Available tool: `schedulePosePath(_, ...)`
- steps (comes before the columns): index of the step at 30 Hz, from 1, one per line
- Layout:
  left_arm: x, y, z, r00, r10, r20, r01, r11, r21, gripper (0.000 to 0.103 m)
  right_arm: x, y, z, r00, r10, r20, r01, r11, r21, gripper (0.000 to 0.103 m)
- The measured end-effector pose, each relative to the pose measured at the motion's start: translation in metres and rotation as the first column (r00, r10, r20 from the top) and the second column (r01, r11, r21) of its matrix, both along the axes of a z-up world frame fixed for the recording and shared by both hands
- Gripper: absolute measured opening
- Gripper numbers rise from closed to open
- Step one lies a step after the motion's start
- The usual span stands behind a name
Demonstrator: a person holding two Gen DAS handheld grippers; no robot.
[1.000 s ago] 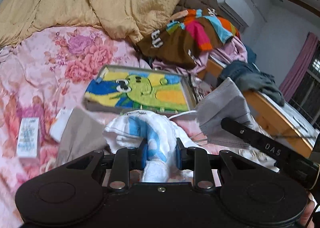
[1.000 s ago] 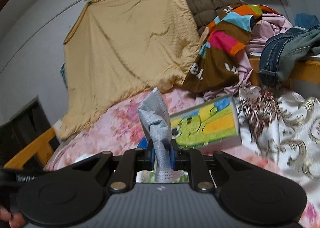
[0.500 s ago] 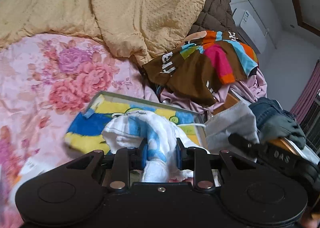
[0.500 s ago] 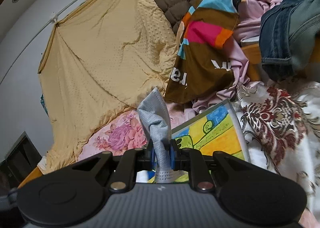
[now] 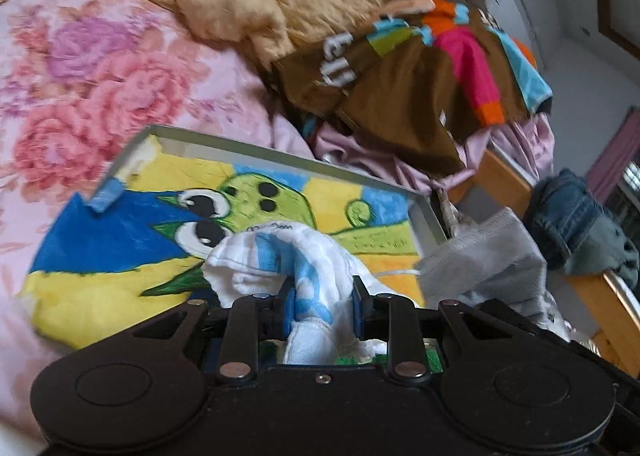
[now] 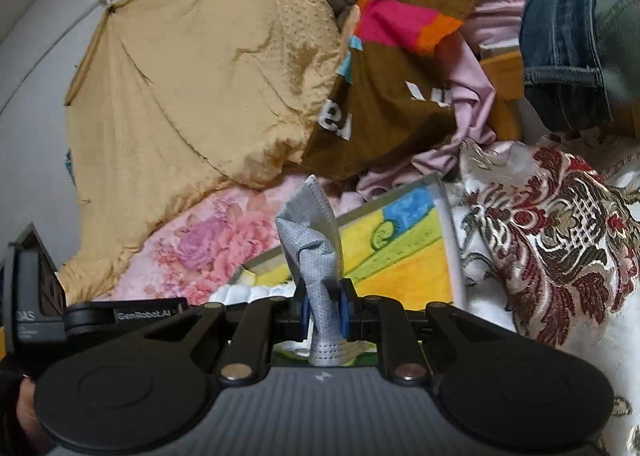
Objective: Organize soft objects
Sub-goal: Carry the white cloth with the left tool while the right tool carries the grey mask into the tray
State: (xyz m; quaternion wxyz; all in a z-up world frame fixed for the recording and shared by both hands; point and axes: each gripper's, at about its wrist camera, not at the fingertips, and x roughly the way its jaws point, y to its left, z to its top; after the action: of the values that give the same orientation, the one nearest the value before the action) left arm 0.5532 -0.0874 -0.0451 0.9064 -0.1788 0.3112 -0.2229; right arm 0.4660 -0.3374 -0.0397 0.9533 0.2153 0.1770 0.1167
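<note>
Piled clothes [image 5: 420, 67] crowd the painted tray [image 5: 280, 215]; jaws pinch white cloth [image 5: 296, 268] and grey mask [image 6: 316, 252].

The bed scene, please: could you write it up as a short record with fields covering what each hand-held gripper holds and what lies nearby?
left hand-held gripper: shut on a white and blue cloth
right hand-held gripper: shut on a grey face mask
below both: shallow tray with a cartoon drawing inside, lying on the pink floral bedsheet
behind tray: tan blanket, brown multicoloured garment
right side: jeans draped over a wooden rail
</note>
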Motion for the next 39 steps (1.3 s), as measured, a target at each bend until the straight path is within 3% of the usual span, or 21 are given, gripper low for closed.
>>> schedulePosePath(7,0.015,-0.024,0.0,0.994,-0.11,-0.029,0.111,0.993,0.045,0.028,0.019,-0.006,-0.002,0.999,0.014,-0.043,-0.012,1.0,0.026,0.017)
schedulePosePath(13,0.026,-0.027,0.004,0.989,-0.138,-0.061,0.144,0.983,0.114,0.029,0.03,-0.006,-0.004,0.996,-0.015,-0.083,0.013,1.0,-0.021,0.021)
schedulePosePath(18,0.032,-0.029,-0.002,0.989,-0.132,-0.073,0.139,0.984,0.108,0.03,0.03,-0.001,-0.005,0.995,-0.031,-0.092,0.022,0.995,-0.097,0.028)
schedulePosePath(21,0.03,-0.029,-0.01,0.99,-0.116,-0.08,0.124,0.986,0.107,0.03,0.026,0.007,-0.007,0.994,-0.049,-0.097,0.032,0.985,-0.167,0.034)
schedulePosePath(23,0.028,-0.028,-0.015,0.99,-0.106,-0.091,0.115,0.988,0.105,0.031,0.025,0.009,-0.007,0.994,-0.056,-0.094,0.038,0.981,-0.189,0.046)
schedulePosePath(25,0.025,-0.027,-0.018,0.991,-0.093,-0.095,0.103,0.989,0.106,0.032,0.019,0.013,-0.006,0.994,-0.074,-0.08,0.053,0.969,-0.242,0.051)
schedulePosePath(33,0.013,-0.019,-0.019,0.994,-0.062,-0.09,0.072,0.992,0.103,0.039,0.009,0.019,-0.004,0.996,-0.059,-0.066,0.038,0.959,-0.282,0.068)
schedulePosePath(39,0.0,-0.011,-0.016,0.997,-0.035,-0.071,0.042,0.994,0.102,0.052,0.002,0.027,-0.004,0.996,-0.028,-0.083,0.001,0.953,-0.304,0.079)
